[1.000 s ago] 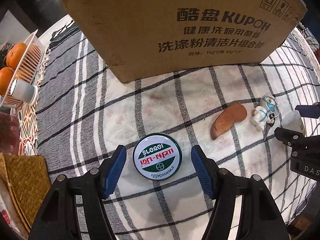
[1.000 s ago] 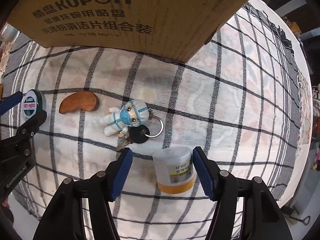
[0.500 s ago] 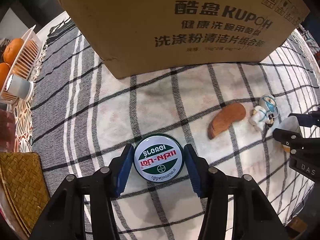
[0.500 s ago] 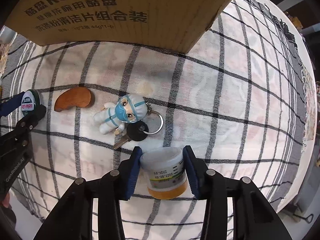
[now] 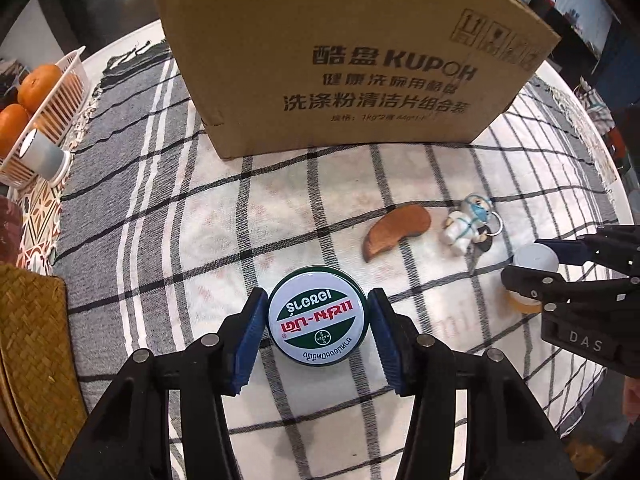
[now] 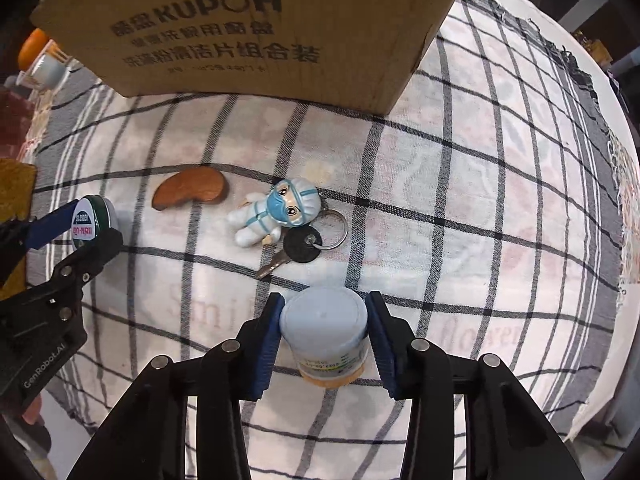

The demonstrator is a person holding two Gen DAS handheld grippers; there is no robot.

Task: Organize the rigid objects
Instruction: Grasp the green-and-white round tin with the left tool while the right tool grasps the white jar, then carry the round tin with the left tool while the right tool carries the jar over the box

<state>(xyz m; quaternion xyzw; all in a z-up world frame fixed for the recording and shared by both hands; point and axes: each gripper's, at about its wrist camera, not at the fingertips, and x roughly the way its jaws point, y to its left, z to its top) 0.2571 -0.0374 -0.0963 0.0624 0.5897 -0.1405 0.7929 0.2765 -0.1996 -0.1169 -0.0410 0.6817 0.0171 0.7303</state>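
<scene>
Gripping a round green-and-white tin [image 5: 317, 316] between the blue pads of the left gripper [image 5: 317, 320], jaws pressing on both its sides. Clamping a small white-lidded jar [image 6: 325, 332] (orange band at its base) in the right gripper [image 6: 325, 330], jaws closed on it. Lying on the checked cloth [image 6: 460, 184] over the tabletop between the two: a brown wooden piece [image 6: 190, 193] and a masked-figure keychain [image 6: 276, 210] with key. Standing just behind them, a cardboard box [image 5: 352, 60].
</scene>
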